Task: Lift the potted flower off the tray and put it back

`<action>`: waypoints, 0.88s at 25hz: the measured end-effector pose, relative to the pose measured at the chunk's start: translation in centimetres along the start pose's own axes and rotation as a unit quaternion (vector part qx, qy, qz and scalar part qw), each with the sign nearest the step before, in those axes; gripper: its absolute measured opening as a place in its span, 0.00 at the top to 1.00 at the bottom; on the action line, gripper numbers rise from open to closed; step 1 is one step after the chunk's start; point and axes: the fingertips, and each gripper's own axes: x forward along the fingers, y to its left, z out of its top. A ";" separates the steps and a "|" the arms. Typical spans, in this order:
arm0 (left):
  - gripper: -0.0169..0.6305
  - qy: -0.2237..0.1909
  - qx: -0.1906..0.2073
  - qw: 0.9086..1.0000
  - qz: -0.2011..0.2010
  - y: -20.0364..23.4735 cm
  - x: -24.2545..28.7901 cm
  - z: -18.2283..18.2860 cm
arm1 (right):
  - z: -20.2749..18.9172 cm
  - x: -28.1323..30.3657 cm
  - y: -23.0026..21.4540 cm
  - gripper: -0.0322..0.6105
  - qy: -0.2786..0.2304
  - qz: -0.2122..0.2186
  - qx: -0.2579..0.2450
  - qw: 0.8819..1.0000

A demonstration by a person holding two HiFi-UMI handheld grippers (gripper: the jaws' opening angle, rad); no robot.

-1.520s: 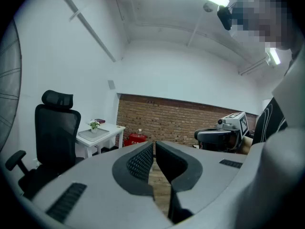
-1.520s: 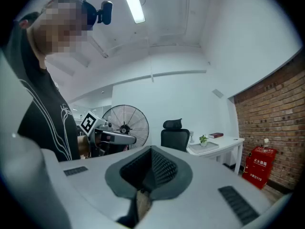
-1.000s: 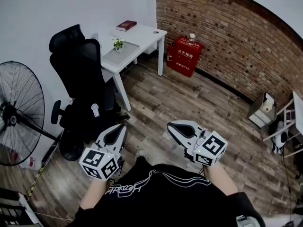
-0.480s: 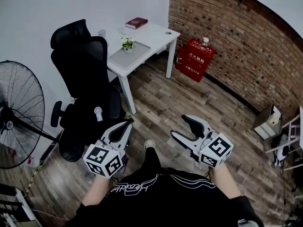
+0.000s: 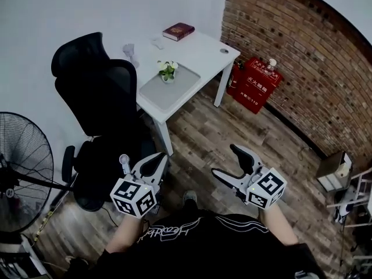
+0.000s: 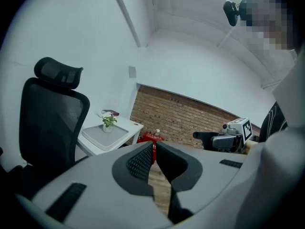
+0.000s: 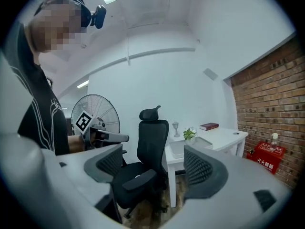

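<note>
White desk (image 5: 200,44) bore the flower; both grippers well short

I saw the potted flower (image 5: 167,70) standing upright on the grey tray (image 5: 174,93), at its far end, with the black chair (image 5: 96,106) just beside the desk. Both grippers hung low over the wood floor (image 5: 203,133), well apart from the plant. My left gripper (image 5: 159,157) had its fingers together on nothing. My right gripper (image 5: 225,160) had just been opening; its fingers stood wide apart and empty, the flower far beyond them.
</note>
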 end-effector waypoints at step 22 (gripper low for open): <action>0.91 0.034 -0.008 0.995 0.092 17.0 14.0 4.0 | 0.5 22.2 -16.5 0.30 0.068 0.076 -0.041 0.994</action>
